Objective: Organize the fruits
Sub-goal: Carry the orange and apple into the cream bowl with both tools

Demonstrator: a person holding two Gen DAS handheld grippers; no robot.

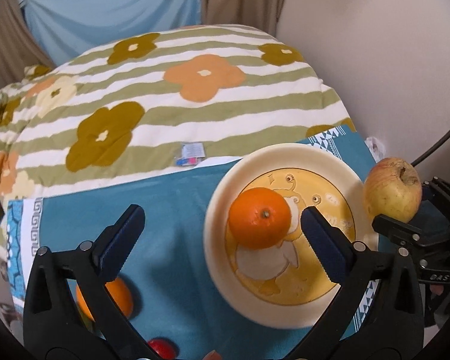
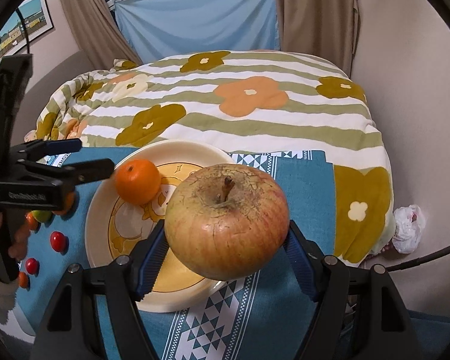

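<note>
Nearest in the right wrist view, the right gripper (image 2: pixel 226 258) is clamping a large yellow-red apple (image 2: pixel 226 225) between its blue pads, stem up, and is holding it in the air over the near right edge of the plate (image 2: pixel 99 219). In the left wrist view the same apple (image 1: pixel 393 190) is showing just beyond the plate's right rim, in the other gripper's black fingers.

The left gripper (image 1: pixel 222 237) is standing wide open with nothing in its grasp; the orange (image 1: pixel 259 217) is sitting free on the plate (image 1: pixel 216 207) between the spread fingers, close to the right pad but apart from the left one. From the right wrist view this gripper is reaching in from the left, its fingertips just beside the orange (image 2: pixel 137 181) at the plate's far left part.

The cream plate with a yellow cartoon centre is resting on a teal cloth (image 2: pixel 303 186) with white patterned bands. On the cloth left of the plate, a second orange (image 1: pixel 117 297) is lying partly behind the left finger, and small red fruits (image 2: pixel 58 241) are lying near it.

Farther off, a striped quilt (image 2: pixel 225 120) with large flowers is covering the bed, and beyond it a light blue sheet (image 2: pixel 198 15) is hanging between beige curtains (image 2: pixel 312 9).
</note>
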